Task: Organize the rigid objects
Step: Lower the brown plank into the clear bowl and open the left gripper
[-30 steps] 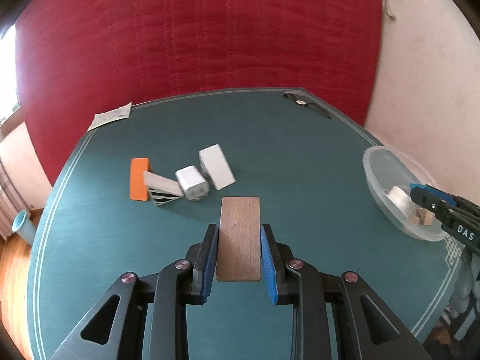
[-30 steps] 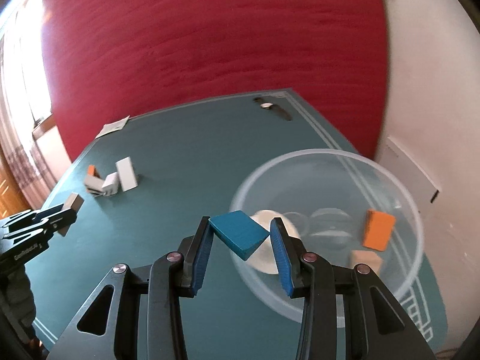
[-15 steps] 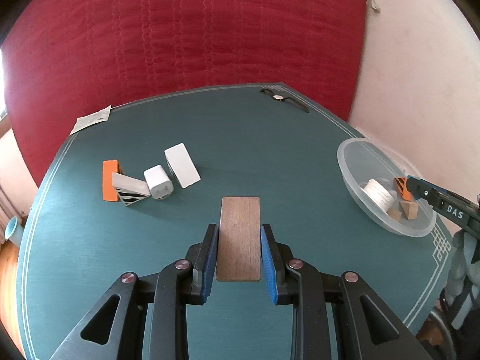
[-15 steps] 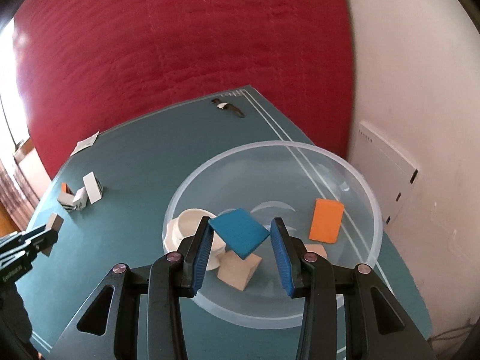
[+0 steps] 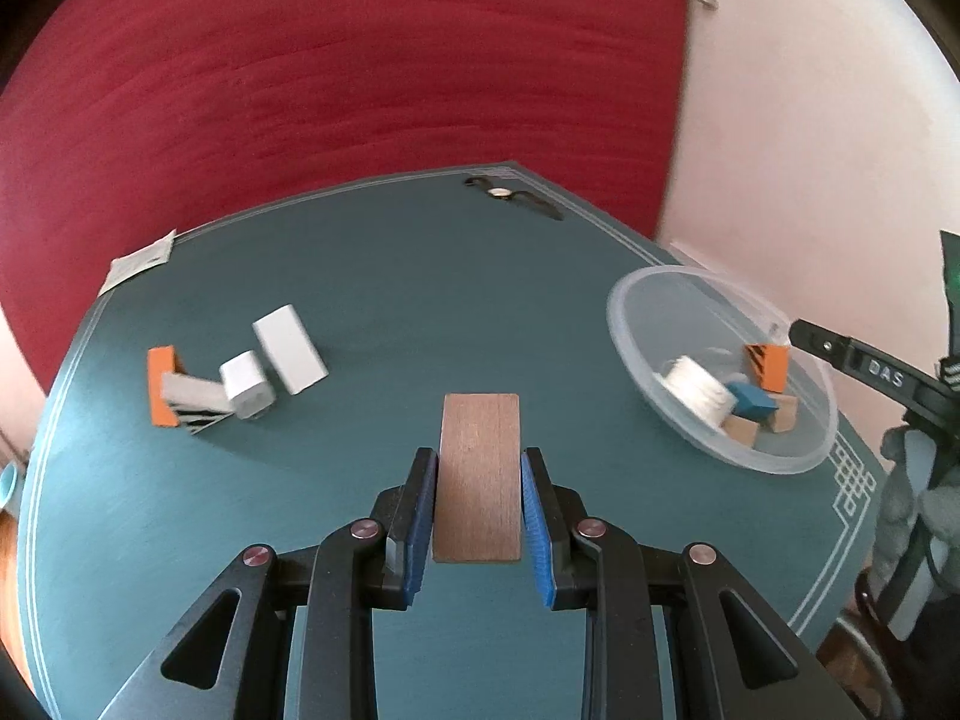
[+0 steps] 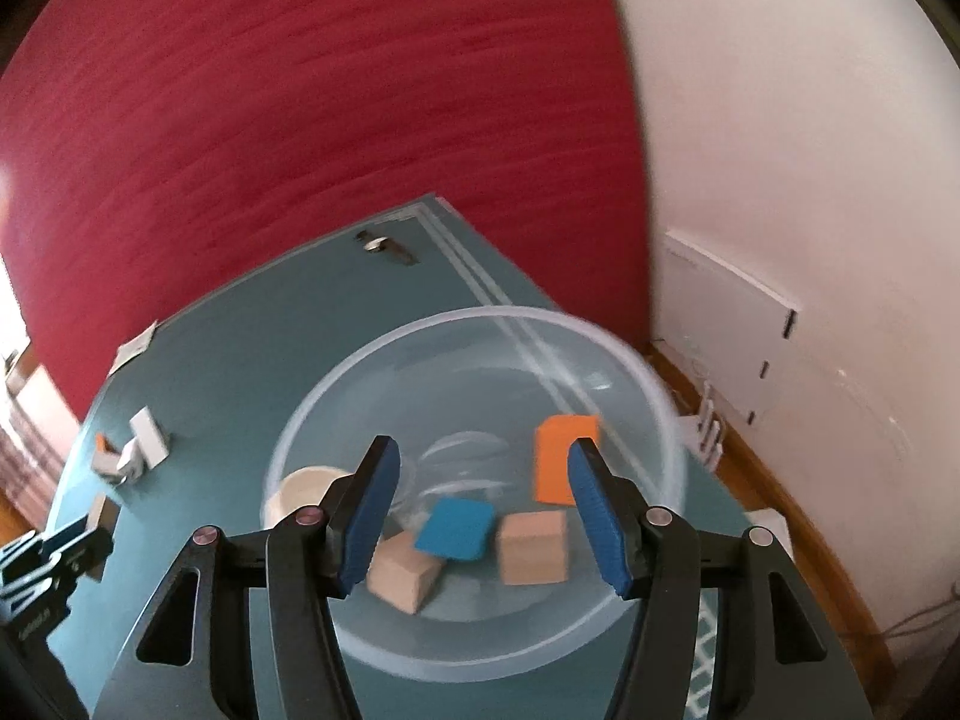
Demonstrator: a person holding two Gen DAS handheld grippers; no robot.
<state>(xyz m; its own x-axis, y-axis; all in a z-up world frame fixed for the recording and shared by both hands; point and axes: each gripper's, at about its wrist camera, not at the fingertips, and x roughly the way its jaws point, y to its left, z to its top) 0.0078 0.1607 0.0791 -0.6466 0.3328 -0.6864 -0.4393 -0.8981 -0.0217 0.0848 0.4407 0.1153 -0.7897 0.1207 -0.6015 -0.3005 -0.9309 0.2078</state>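
Plank in left gripper: the left gripper (image 5: 478,510) is closed on a brown wooden plank (image 5: 478,474), both blue pads flat against its long edges. The plank's long axis runs straight up the frame, along the fingers, and its far end sticks out past the fingertips.

Right gripper: the right gripper (image 6: 480,510) is spread wide with nothing between its pads. It hangs over the near half of the clear bowl (image 6: 660,408).

Bowl contents, right view: a blue block (image 6: 456,528) lies between and below the open fingers, resting against two pale wooden blocks (image 6: 533,546). An orange block (image 6: 564,459) leans further back at centre right, and a white roll (image 6: 297,492) sits at the left wall.

Key relation: from the left gripper, the clear bowl (image 5: 678,288) lies to the right of the frame and a little above centre, well apart from the plank. My reading is that the plank must travel rightward and somewhat forward to reach it. The right gripper is the nearer one to the bowl, but it carries nothing.

Judged risk: the right gripper's black arm (image 5: 870,366) crosses the bowl's right rim in the left view, so that side looks crowded. The plank is long against the bowl's floor, so it will probably land tilted on the blocks.

Remaining pile: at middle left of the left view, well apart from the plank, sit an orange piece (image 5: 161,387), a striped wedge (image 5: 195,402), a small white cube (image 5: 247,384) and a white box (image 5: 290,340), close together on the tabletop (image 5: 390,300).

Far edge: a paper slip (image 5: 138,258) at upper left, and a small dark object (image 5: 510,195) at top centre, too small to identify.
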